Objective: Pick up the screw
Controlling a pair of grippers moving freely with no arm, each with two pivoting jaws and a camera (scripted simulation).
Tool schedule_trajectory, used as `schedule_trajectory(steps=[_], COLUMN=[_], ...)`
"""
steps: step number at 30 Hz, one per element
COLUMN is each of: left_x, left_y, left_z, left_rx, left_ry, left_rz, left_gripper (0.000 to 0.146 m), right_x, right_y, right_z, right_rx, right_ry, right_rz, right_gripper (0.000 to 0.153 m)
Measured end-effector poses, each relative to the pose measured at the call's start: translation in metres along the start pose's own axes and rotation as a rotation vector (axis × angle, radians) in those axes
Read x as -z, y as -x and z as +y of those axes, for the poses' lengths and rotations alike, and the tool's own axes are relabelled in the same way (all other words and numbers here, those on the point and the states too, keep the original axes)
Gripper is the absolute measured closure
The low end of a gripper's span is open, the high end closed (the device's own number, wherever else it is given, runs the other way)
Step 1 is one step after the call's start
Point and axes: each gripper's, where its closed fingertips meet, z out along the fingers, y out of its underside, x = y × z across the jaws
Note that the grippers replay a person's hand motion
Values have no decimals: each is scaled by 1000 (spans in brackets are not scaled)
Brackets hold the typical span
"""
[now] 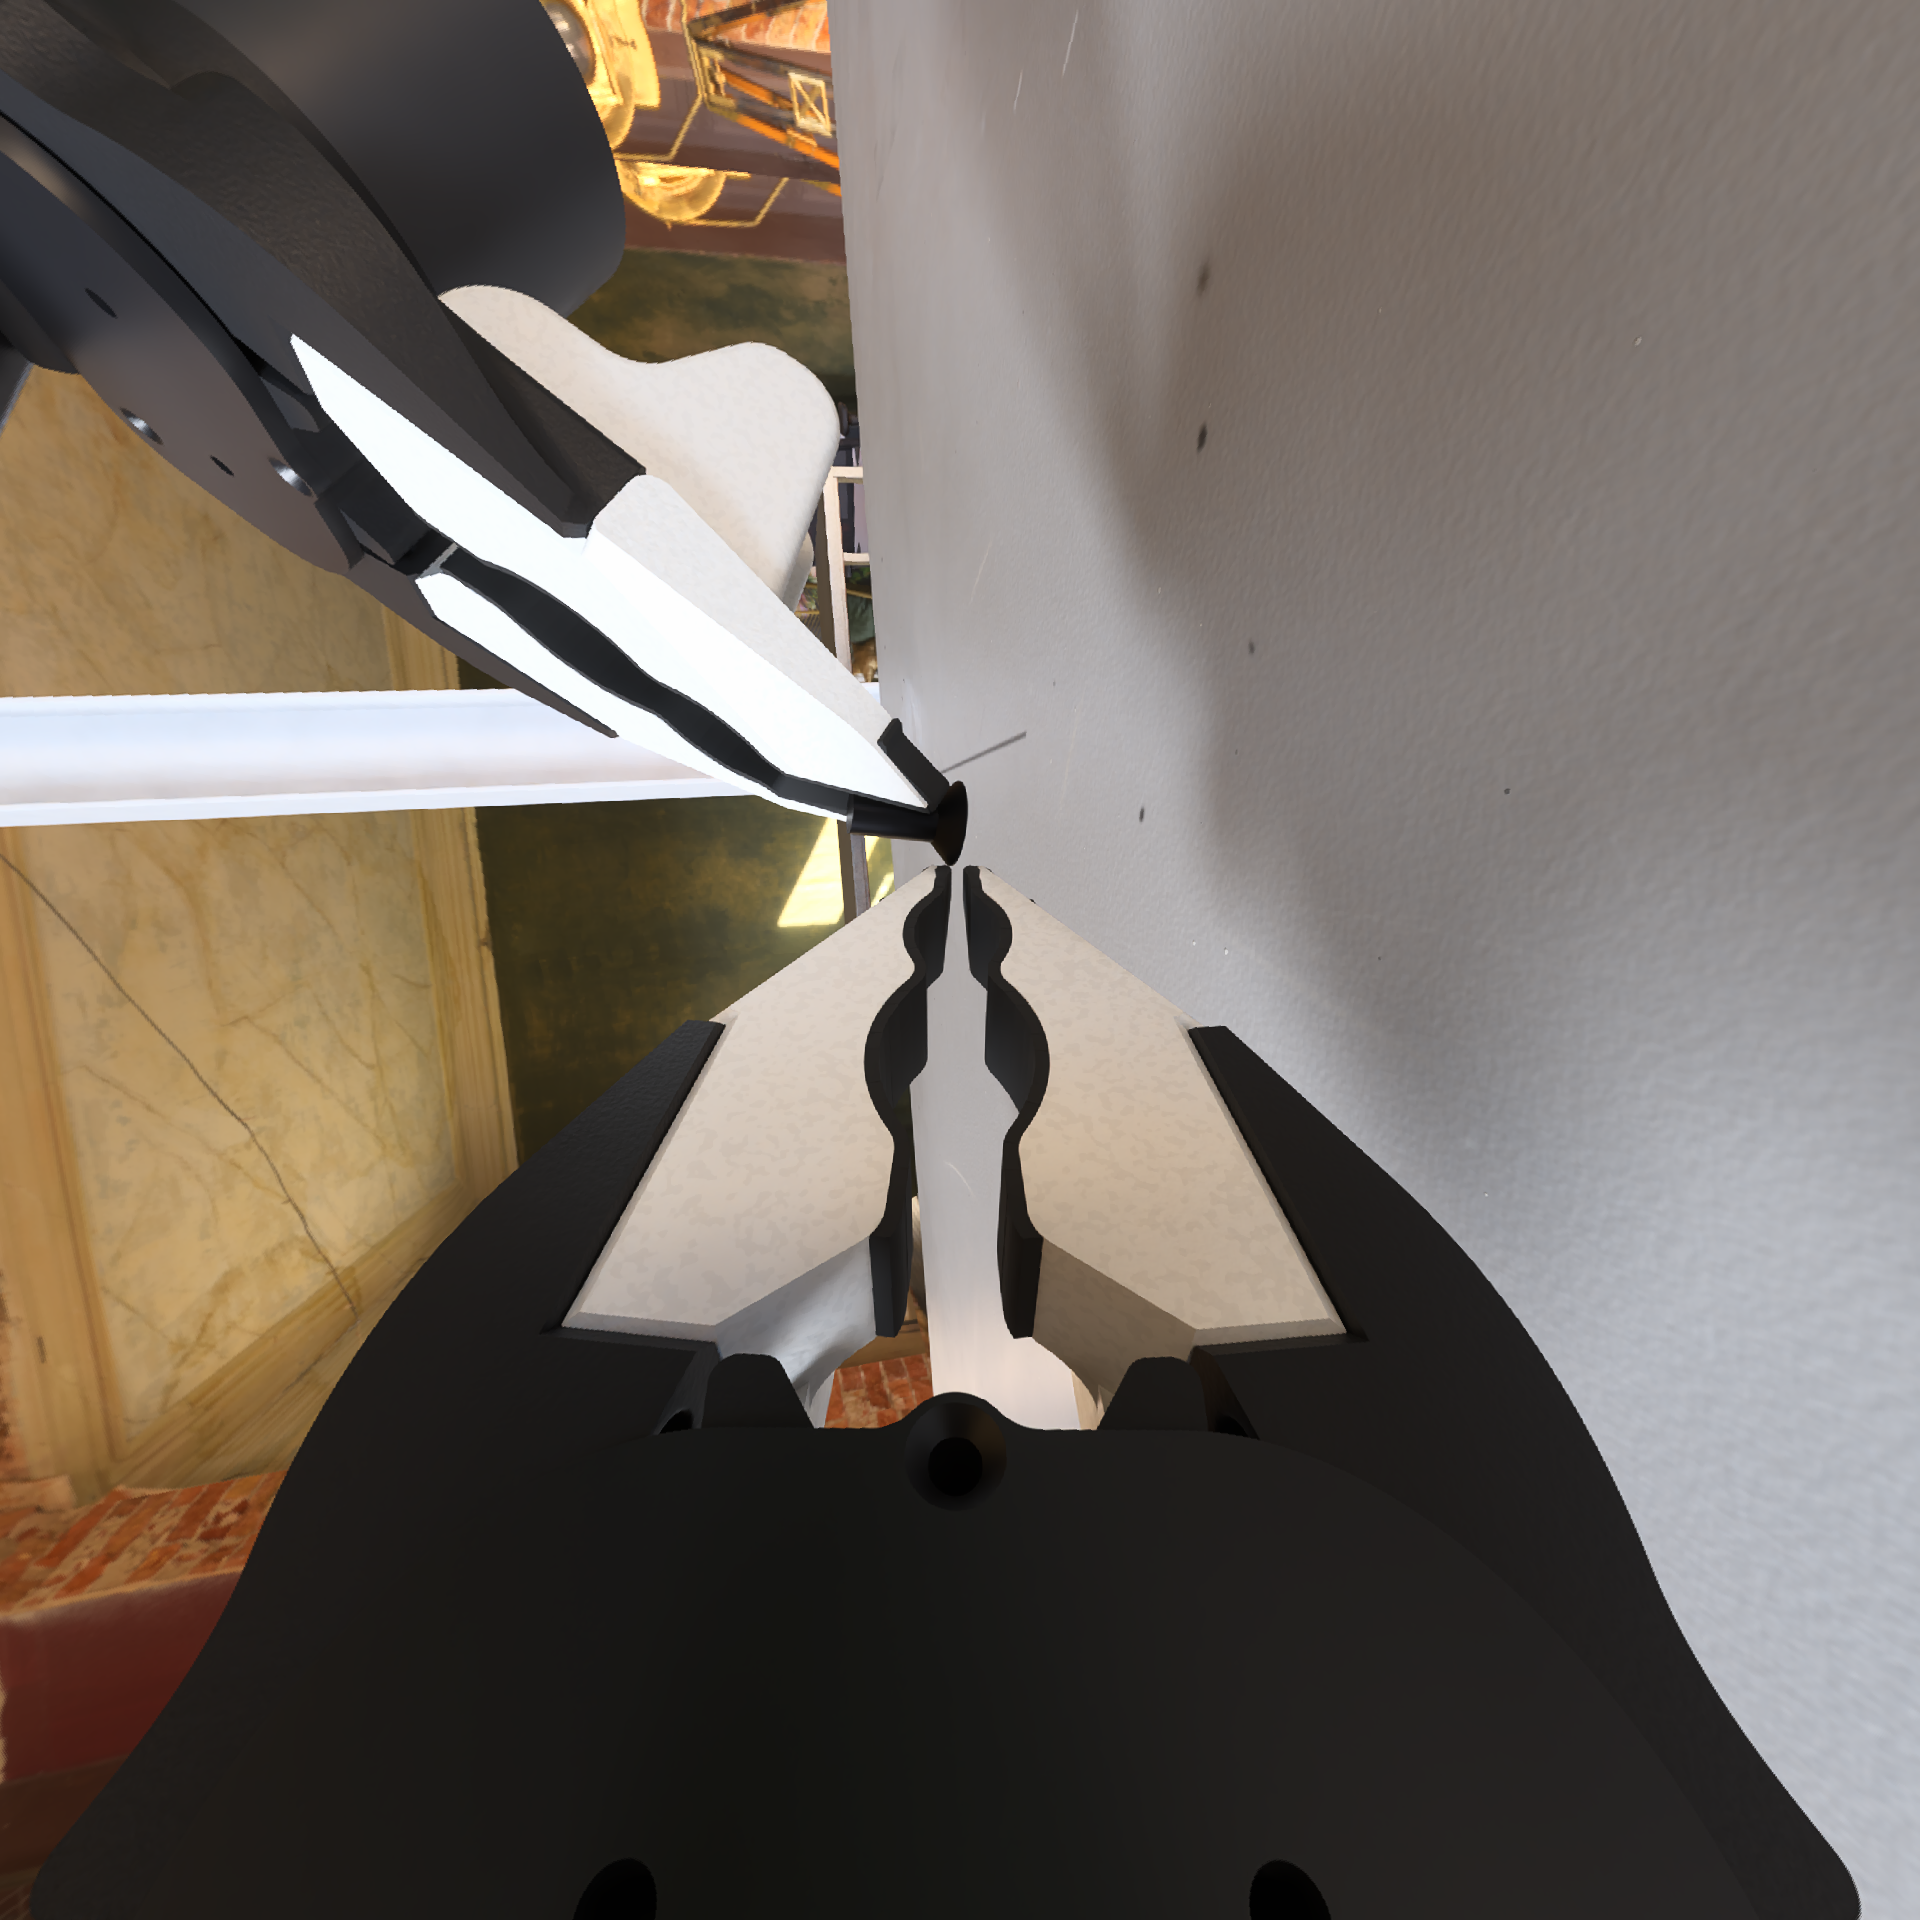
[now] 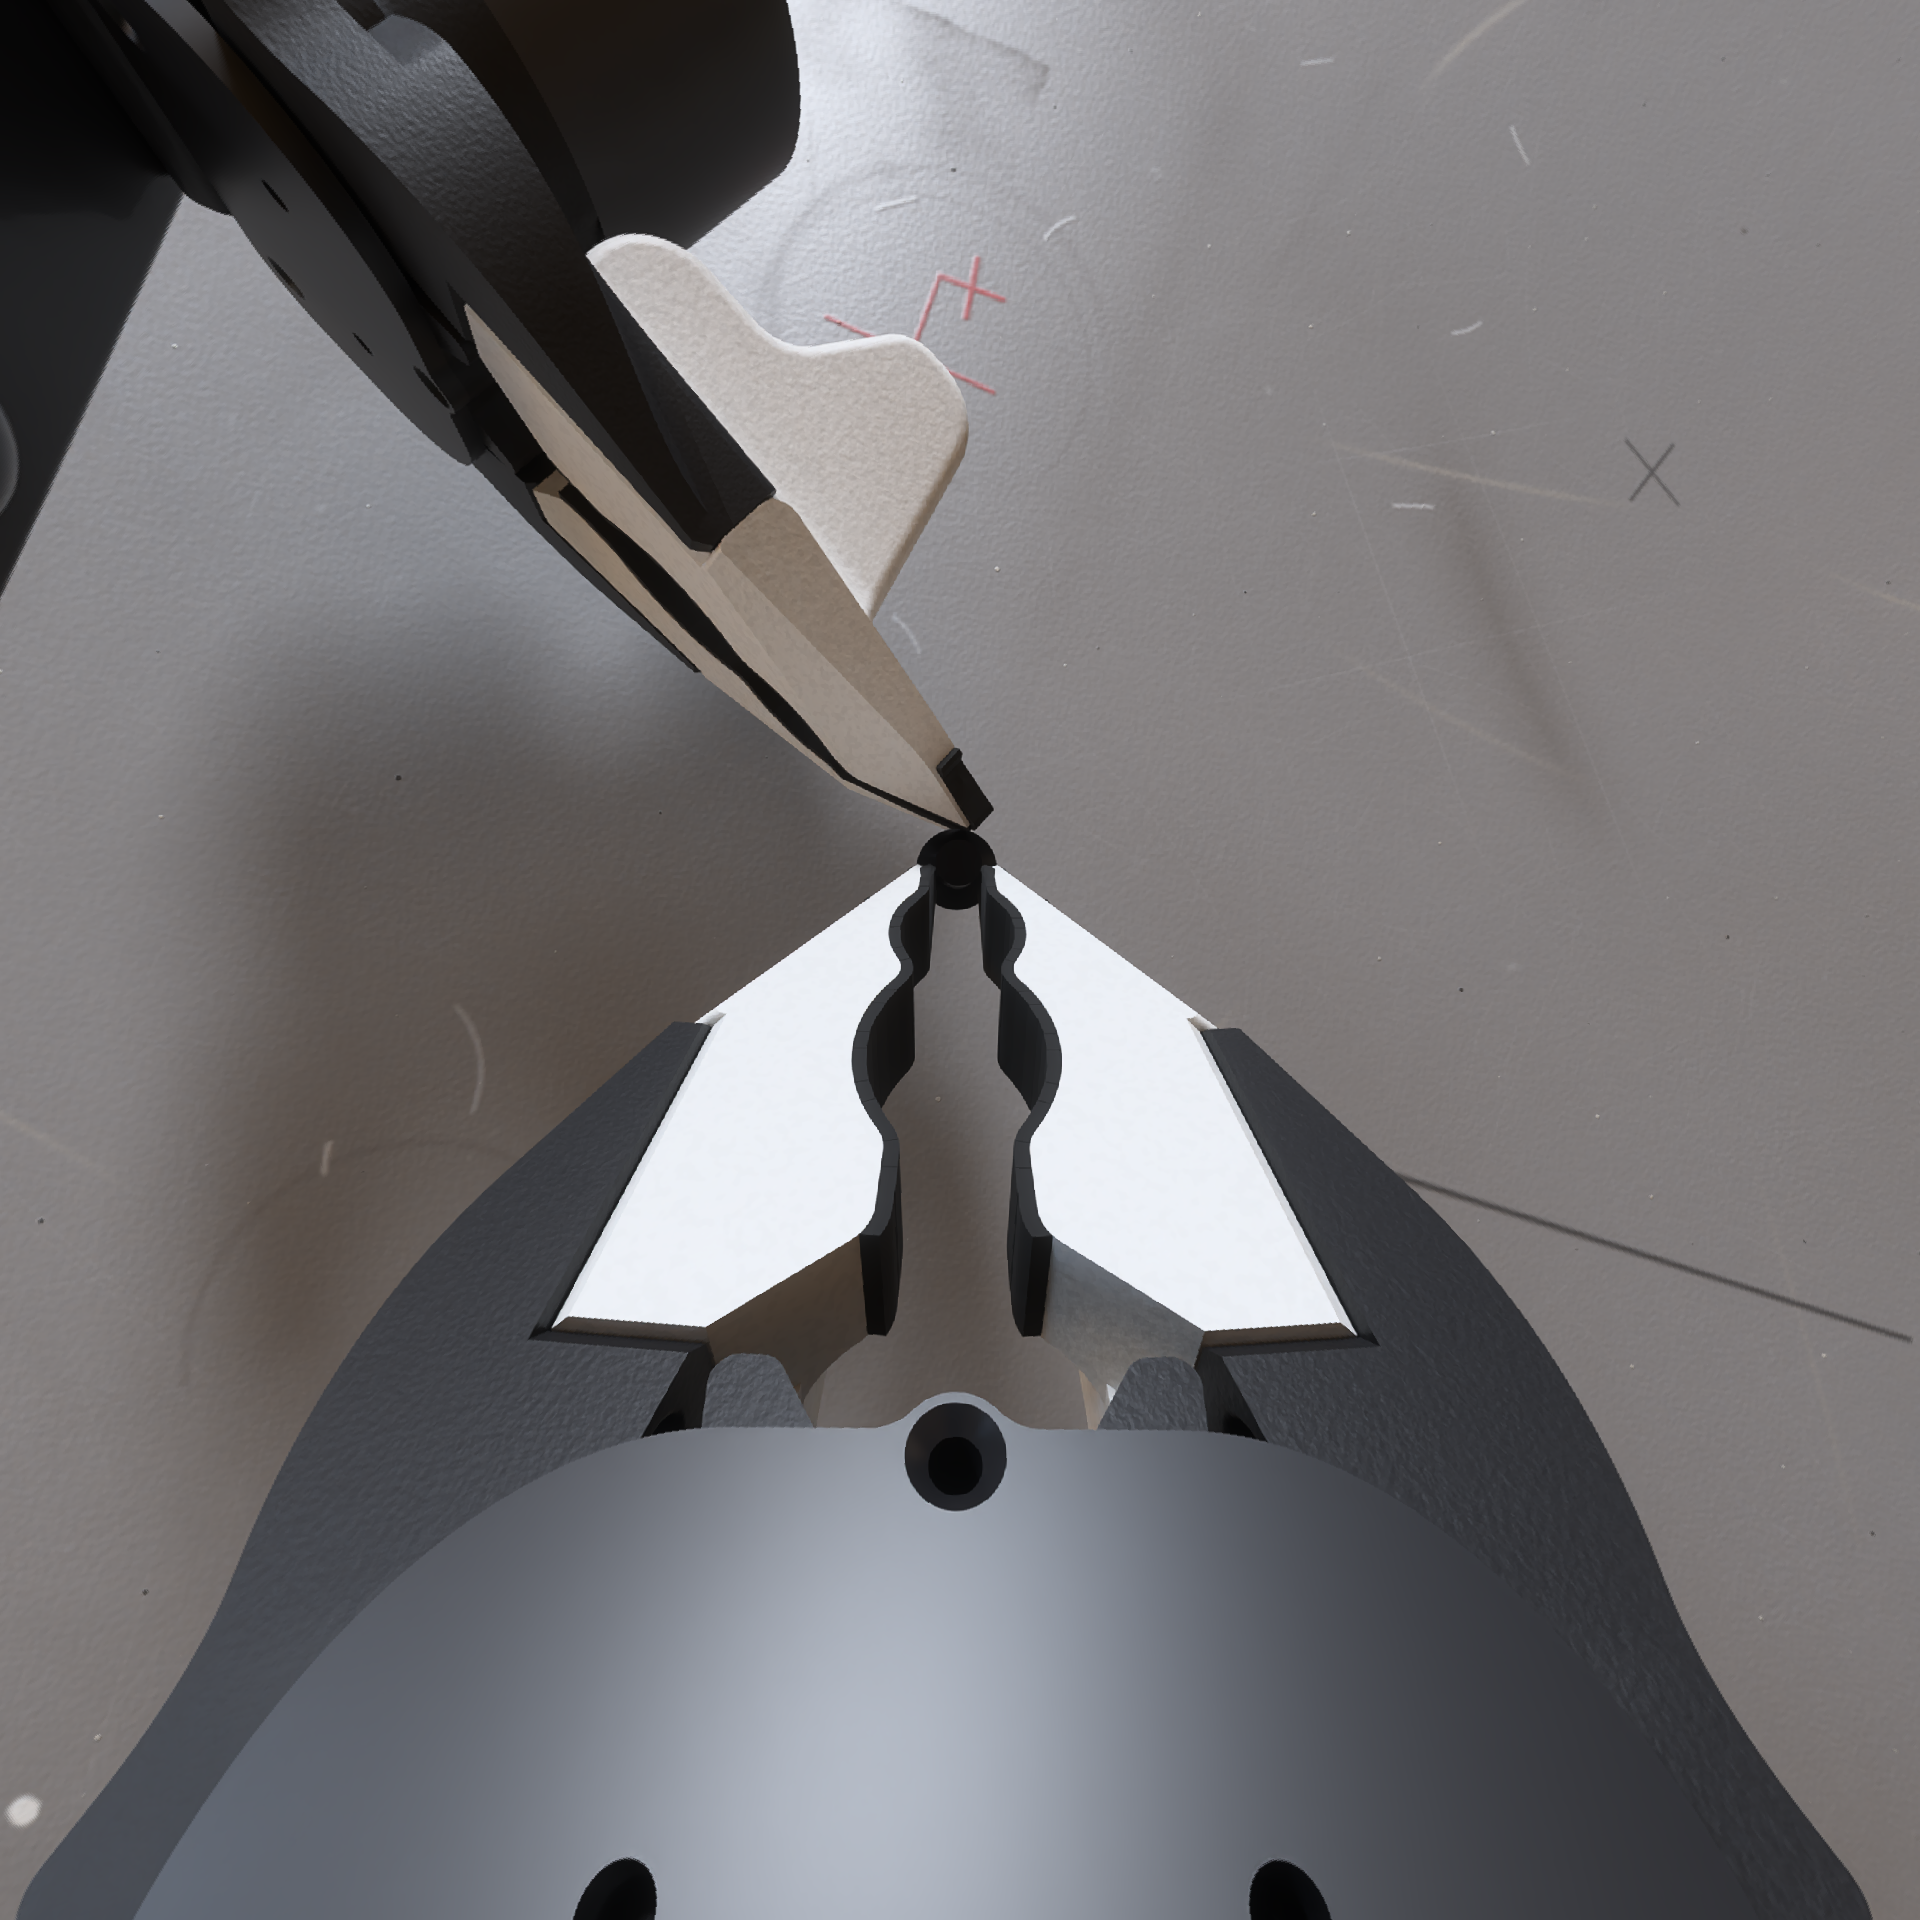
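The screw (image 1: pixel 920 821) is small and black with a flared head. My right gripper (image 2: pixel 956 883) is shut on the screw (image 2: pixel 956 857), which sits between its fingertips with the head sticking out in front. In the left wrist view the right gripper (image 1: pixel 904 800) comes in from the upper left and holds the screw with its head at the grey table (image 1: pixel 1455 727). My left gripper (image 1: pixel 957 873) is shut and empty, with its tips right beside the screw head. In the right wrist view the left gripper (image 2: pixel 961 805) reaches in from the upper left and its tip meets the screw head.
The grey table top (image 2: pixel 1455 831) is scratched, with red pen marks (image 2: pixel 935 332) and a dark cross (image 2: pixel 1652 473). In the left wrist view the table's edge (image 1: pixel 857 520) runs up the middle, with a white beam (image 1: pixel 312 753) and room walls beyond it.
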Motion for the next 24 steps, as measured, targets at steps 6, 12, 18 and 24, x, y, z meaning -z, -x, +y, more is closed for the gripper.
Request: schedule_trajectory(steps=[6,12,18,24], left_x=[0,0,0,0], left_y=[0,0,0,1], left_z=[0,0,0,0], left_rx=[-1,-3,-3,-1], left_ry=[1,1,1,-1], left_rz=[-2,0,-1,-4], left_gripper=[144,144,144,144], right_x=[0,0,0,0], right_y=[0,1,1,0], right_z=[0,0,0,-1], right_rx=[-6,-6,-7,-7], right_ry=[-2,0,0,-3], right_rz=[-2,-6,-6,-3], right_gripper=[145,145,145,145])
